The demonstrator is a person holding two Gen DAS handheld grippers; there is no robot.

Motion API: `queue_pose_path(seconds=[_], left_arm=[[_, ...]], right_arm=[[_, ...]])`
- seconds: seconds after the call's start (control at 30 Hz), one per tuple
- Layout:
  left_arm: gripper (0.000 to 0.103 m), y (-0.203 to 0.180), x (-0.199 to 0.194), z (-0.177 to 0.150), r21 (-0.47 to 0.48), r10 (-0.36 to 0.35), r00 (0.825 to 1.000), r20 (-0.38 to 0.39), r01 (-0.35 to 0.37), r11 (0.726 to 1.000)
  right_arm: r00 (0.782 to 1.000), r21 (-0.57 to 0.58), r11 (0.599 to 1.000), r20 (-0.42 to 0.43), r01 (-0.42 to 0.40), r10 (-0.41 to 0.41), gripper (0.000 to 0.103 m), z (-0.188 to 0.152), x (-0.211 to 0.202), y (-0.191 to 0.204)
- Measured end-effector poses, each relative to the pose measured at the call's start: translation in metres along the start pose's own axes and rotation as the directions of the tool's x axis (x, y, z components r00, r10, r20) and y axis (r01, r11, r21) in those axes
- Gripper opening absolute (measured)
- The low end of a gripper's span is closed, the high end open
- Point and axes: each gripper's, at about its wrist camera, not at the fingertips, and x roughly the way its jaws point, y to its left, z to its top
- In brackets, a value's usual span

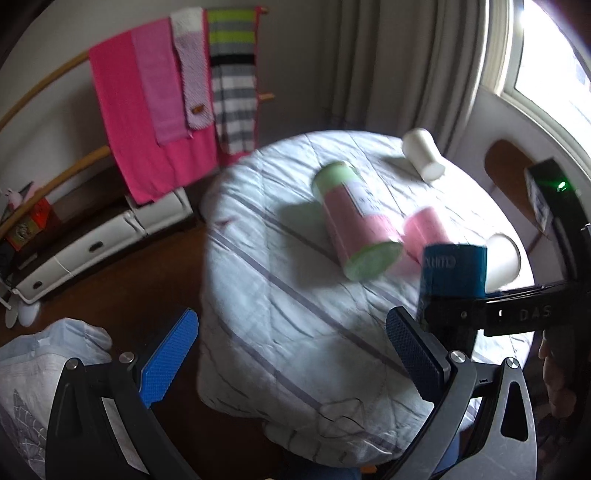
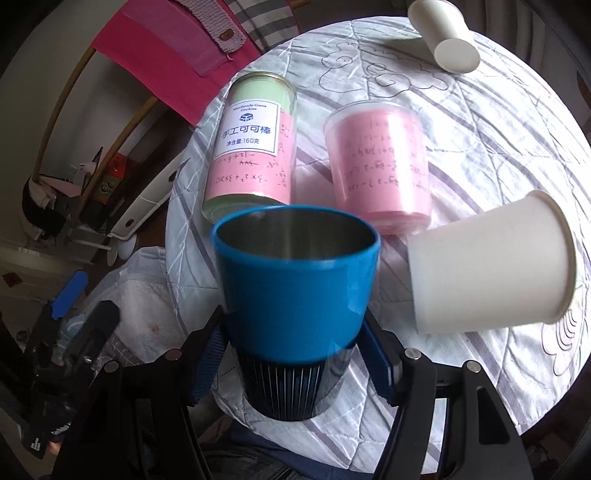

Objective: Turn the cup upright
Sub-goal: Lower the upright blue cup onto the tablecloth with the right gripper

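Note:
A blue cup (image 2: 295, 291) with a steel inside and a dark ribbed base stands mouth-up between the fingers of my right gripper (image 2: 295, 373), which is shut on its base just above the table's near edge. In the left wrist view the same cup (image 1: 452, 271) shows at the right, held by the right gripper (image 1: 436, 314). My left gripper (image 1: 291, 354) is open and empty, hovering over the table's near left edge, apart from every cup.
A round table under a quilted cloth (image 1: 295, 295) carries a green-and-pink canister (image 2: 251, 147), a pink cup (image 2: 380, 166) and two white paper cups (image 2: 491, 266) (image 2: 443, 33), all on their sides. Towels hang on a rack (image 1: 166, 107) at the left.

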Motion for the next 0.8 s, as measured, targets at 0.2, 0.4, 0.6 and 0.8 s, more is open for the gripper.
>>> queue_pose_path(seconds=[0.2,0.4,0.6,0.8], left_arm=[[0.103,-0.039,0.013,0.0,0.064,-0.041,0.999,-0.034,0.043,0.997],[0.103,-0.081,0.027,0.01,0.123,-0.05,0.997,-0.064,0.057,0.991],[0.103,-0.114,0.055,0.029,0.123,-0.022,0.99,-0.137,0.039,0.992],[0.103,-0.127,0.079,0.036,0.097,0.047,0.977,-0.206,-0.027,0.995]], right_arm=[[0.998,-0.046,0.999,0.068,-0.009,0.012,0.074,-0.018,-0.03,-0.009],[0.97,-0.037,0.999,0.242,0.002,0.006,0.076,-0.037,-0.087,-0.034],[0.952,-0.069,0.997,0.307,0.019,0.004,0.079,-0.051,-0.12,-0.057],[0.948,-0.081,0.997,0.315,-0.011,0.036,0.079,-0.051,-0.123,-0.076]])
